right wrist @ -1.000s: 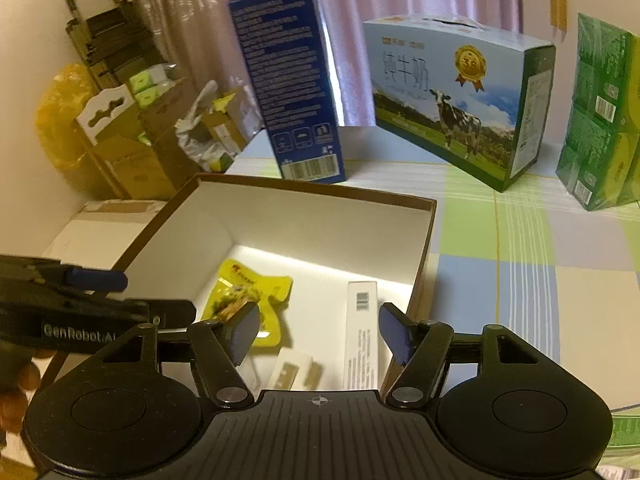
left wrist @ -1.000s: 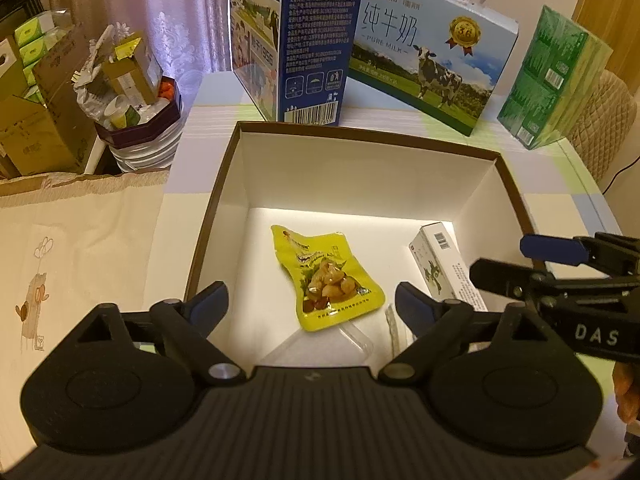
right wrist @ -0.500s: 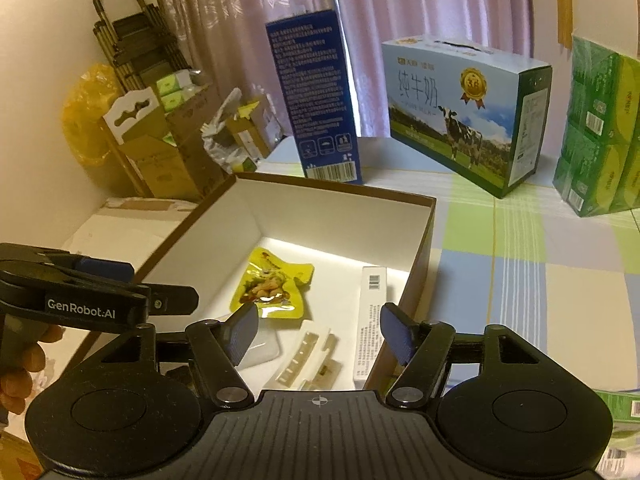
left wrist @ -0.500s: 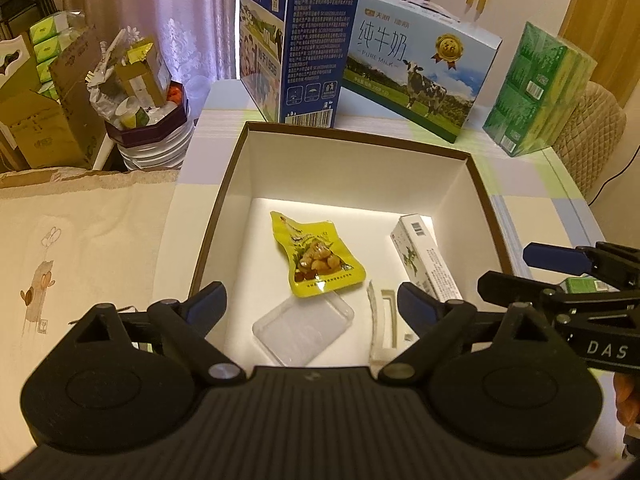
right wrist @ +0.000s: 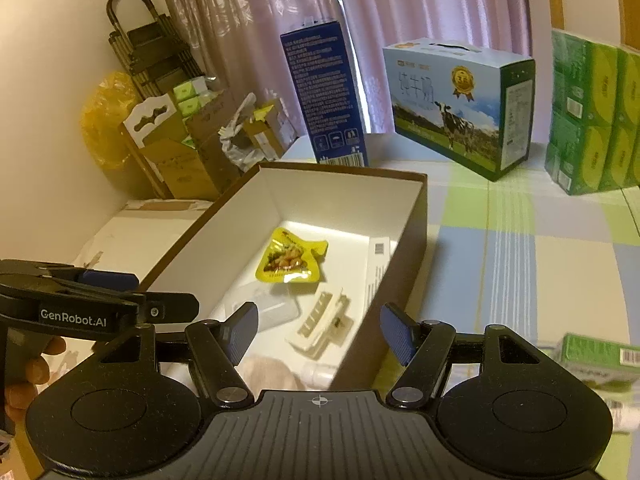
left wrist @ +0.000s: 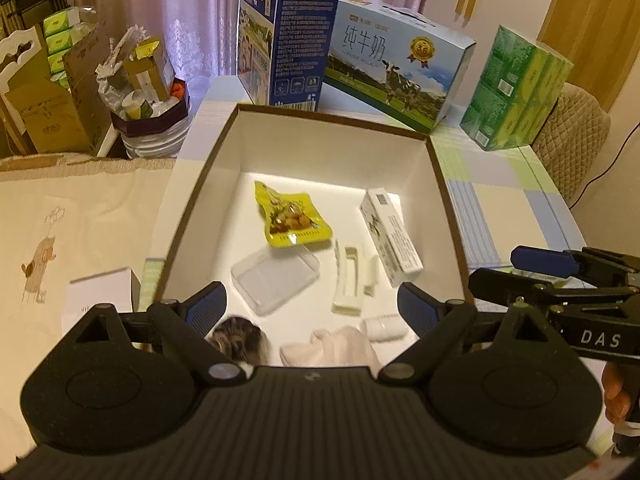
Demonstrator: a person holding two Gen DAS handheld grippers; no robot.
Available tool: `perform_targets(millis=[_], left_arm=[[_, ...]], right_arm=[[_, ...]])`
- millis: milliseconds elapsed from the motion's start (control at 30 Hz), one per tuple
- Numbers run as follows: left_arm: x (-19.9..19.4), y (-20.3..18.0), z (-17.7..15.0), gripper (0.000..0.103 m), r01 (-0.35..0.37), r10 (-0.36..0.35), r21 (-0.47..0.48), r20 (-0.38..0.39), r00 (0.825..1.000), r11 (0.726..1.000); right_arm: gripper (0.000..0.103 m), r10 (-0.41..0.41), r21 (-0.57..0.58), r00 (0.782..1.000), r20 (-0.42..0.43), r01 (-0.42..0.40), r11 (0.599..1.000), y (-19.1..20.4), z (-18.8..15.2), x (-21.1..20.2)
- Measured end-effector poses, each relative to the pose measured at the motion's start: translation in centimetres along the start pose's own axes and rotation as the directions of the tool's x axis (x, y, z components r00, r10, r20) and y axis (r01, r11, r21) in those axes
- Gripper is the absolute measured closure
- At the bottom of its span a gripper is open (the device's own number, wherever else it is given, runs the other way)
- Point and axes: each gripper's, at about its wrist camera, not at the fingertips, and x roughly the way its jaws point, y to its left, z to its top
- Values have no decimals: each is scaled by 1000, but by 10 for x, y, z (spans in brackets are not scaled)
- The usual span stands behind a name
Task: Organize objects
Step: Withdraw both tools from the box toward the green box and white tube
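An open brown-rimmed box [left wrist: 332, 148] with a white inside lies on the table. In it are a yellow snack packet [left wrist: 290, 220], a white carton [left wrist: 390, 236], a clear plastic tray [left wrist: 276, 280], a white plastic insert [left wrist: 348, 280], a small white bottle [left wrist: 384, 328], a pink cloth [left wrist: 340, 348] and a furry brown thing [left wrist: 240, 340]. My left gripper [left wrist: 312, 304] hangs open over the box's near end, holding nothing. My right gripper [right wrist: 320, 330] is open and bare over the box's right wall [right wrist: 416, 240]. The packet [right wrist: 292, 258] and insert [right wrist: 320, 324] lie ahead of it.
Behind the box stand a tall blue carton [left wrist: 288, 32], a cow-printed milk case [left wrist: 396, 68] and green tissue packs [left wrist: 516, 88]. A white box [left wrist: 100, 300] lies left of the box, a green box [right wrist: 600, 356] to its right. A full waste bin [left wrist: 148, 92] sits at far left.
Both grippers have drawn back and up from the box, so the tray, insert, bottle, cloth and furry thing at its near end now show. Both stay open.
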Motion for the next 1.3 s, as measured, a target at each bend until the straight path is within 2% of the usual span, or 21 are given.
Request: perform_targets(millis=[800, 1033, 1300], left_arm=[[-41, -103, -67, 12, 34, -34, -13, -14, 999, 999], [-39, -132, -81, 12, 36, -37, -14, -47, 998, 999], [-21, -168, -88, 12, 56, -56, 1, -86, 995, 998]], right_arm=[[38, 23, 17, 1000, -19, -23, 1000, -59, -63, -95], [38, 24, 43, 998, -51, -22, 999, -88, -78, -107], [38, -24, 88, 995, -93, 32, 996, -136, -96, -120]])
